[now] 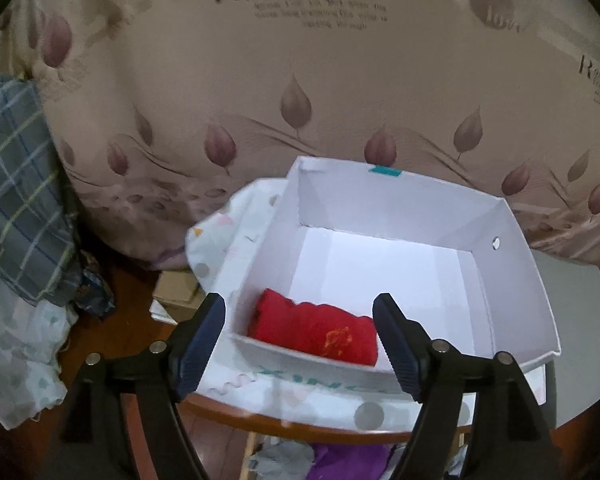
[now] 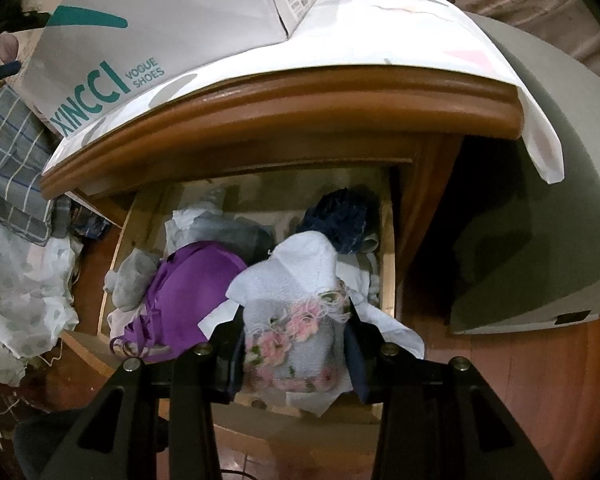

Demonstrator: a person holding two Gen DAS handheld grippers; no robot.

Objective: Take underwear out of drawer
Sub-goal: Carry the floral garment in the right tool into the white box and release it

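Bedding with a leaf print (image 1: pixel 260 92) fills the background behind everything in the left view. In front of it we see a wooden nightstand (image 2: pixel 284 96), its top covered by a white patterned cloth (image 2: pixel 400 28), and on that cloth sits a white shoe box (image 1: pixel 512 280) with its top open. Below the nightstand's front edge, the drawer (image 2: pixel 388 240) is pulled out and packed with clothes: a purple garment (image 2: pixel 188 292) along its left side, something dark blue (image 2: pixel 340 216) at the back right corner, and pale pieces between.

A folded red pair of underwear (image 1: pixel 316 330) lies inside the box, against its near wall toward the left corner. Our left gripper (image 1: pixel 300 340) hangs over that near wall with its jaws apart and nothing pressed between them; the red piece rests free on the box floor.

Our right gripper (image 2: pixel 296 344) is clamped on a white pair of underwear with pink flower trim (image 2: pixel 296 320), at the front edge of the drawer, right of the purple garment. Whether it is already lifted clear of the pile we cannot tell.

We judge that the red piece is done and the white one is in hand. Next, we would raise it straight up clear of the drawer front and the overhanging nightstand edge, then carry it over to the box.
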